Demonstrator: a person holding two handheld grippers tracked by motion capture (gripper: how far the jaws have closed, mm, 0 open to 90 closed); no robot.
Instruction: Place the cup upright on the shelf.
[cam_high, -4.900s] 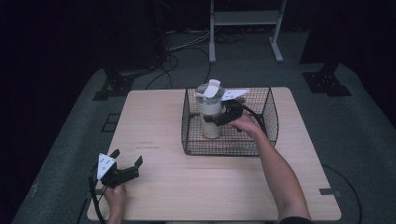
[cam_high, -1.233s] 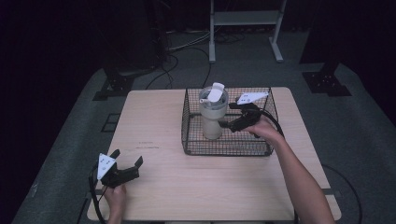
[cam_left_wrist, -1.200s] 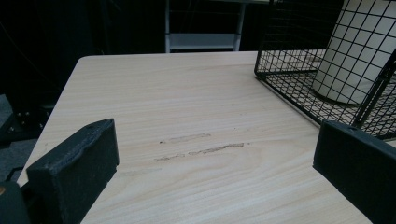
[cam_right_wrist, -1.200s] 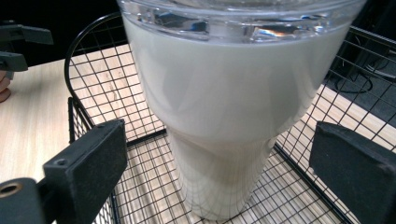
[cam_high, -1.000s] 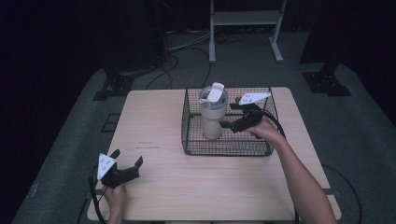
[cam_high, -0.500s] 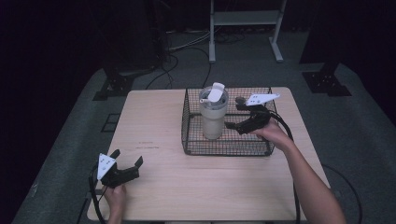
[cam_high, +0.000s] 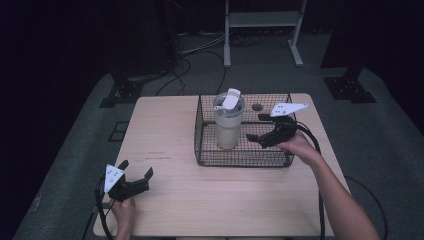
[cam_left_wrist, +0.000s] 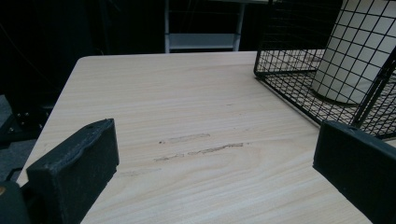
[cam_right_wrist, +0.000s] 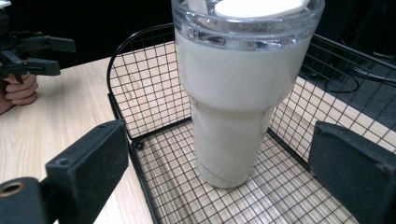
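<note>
I judge the cream, tapered steel tumbler with a clear lid (cam_high: 228, 124), upright in the black wire basket (cam_high: 240, 157) near the table's far edge, stiff and slick; I'd grip its narrow lower body. Right tongs (cam_high: 261, 131) gape beside it; left tongs (cam_high: 135, 171) gape near the table's near-left corner.

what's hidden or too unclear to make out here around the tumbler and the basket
- Tumbler: its contents, hidden by the opaque cream wall; the lid is cut off by the top edge of the right gripper view.
- Tumbler top in the left gripper view, cut off by the frame edge.
- Wire basket: its far wall behind the tumbler, high view.
- Right gripper: jaw tips are small and dark against the mesh, high view.
</note>
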